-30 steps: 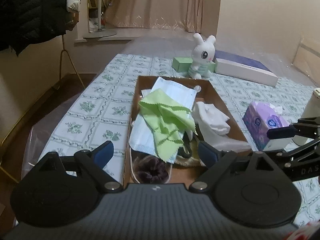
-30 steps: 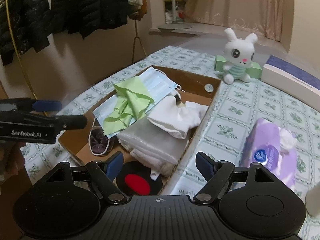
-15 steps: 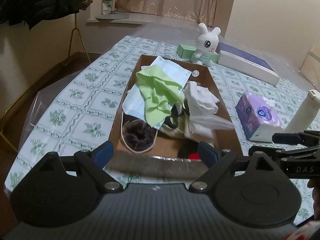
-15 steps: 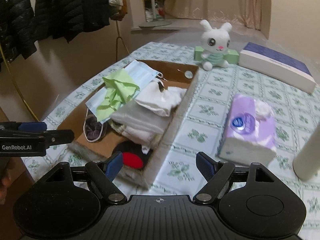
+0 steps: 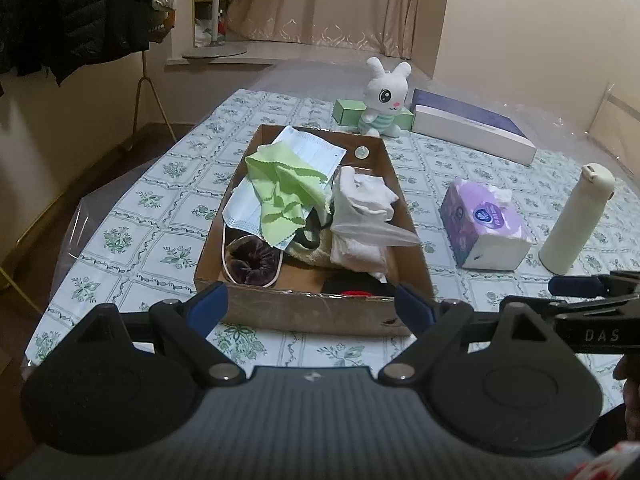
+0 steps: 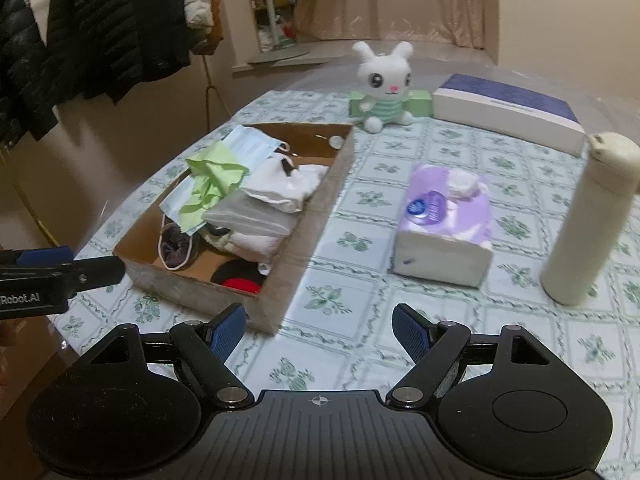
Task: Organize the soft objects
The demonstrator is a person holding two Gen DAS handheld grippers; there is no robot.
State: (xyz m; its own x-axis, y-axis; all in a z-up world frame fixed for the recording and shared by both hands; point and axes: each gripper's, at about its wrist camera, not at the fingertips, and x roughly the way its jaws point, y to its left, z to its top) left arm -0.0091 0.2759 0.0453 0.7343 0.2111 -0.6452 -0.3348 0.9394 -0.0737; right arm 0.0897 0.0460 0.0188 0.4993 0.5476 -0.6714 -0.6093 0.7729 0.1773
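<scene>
A shallow cardboard box (image 5: 312,314) (image 6: 312,208) on the table holds a green cloth (image 5: 284,188) (image 6: 212,184), a blue face mask (image 5: 312,152) (image 6: 252,144), white folded cloth (image 5: 360,208) (image 6: 280,196), a dark scrunchie (image 5: 252,260) (image 6: 174,244) and a black and red item (image 6: 236,278). A white plush bunny (image 5: 384,96) (image 6: 382,84) sits beyond the box. My left gripper (image 5: 312,306) is open, in front of the box's near wall, with nothing between its fingers. My right gripper (image 6: 318,326) is open over the tablecloth, beside the box's near right corner.
A purple tissue pack (image 5: 486,224) (image 6: 444,224) and a cream bottle (image 5: 576,220) (image 6: 592,216) stand right of the box. A long white and blue box (image 5: 472,128) (image 6: 508,112) and a green box (image 5: 348,112) lie at the back. Dark jackets (image 5: 72,12) hang at left.
Both grippers have pulled back from over the box toward the table's near edge, so the whole box shows in front of them. Both stayed open and empty.
</scene>
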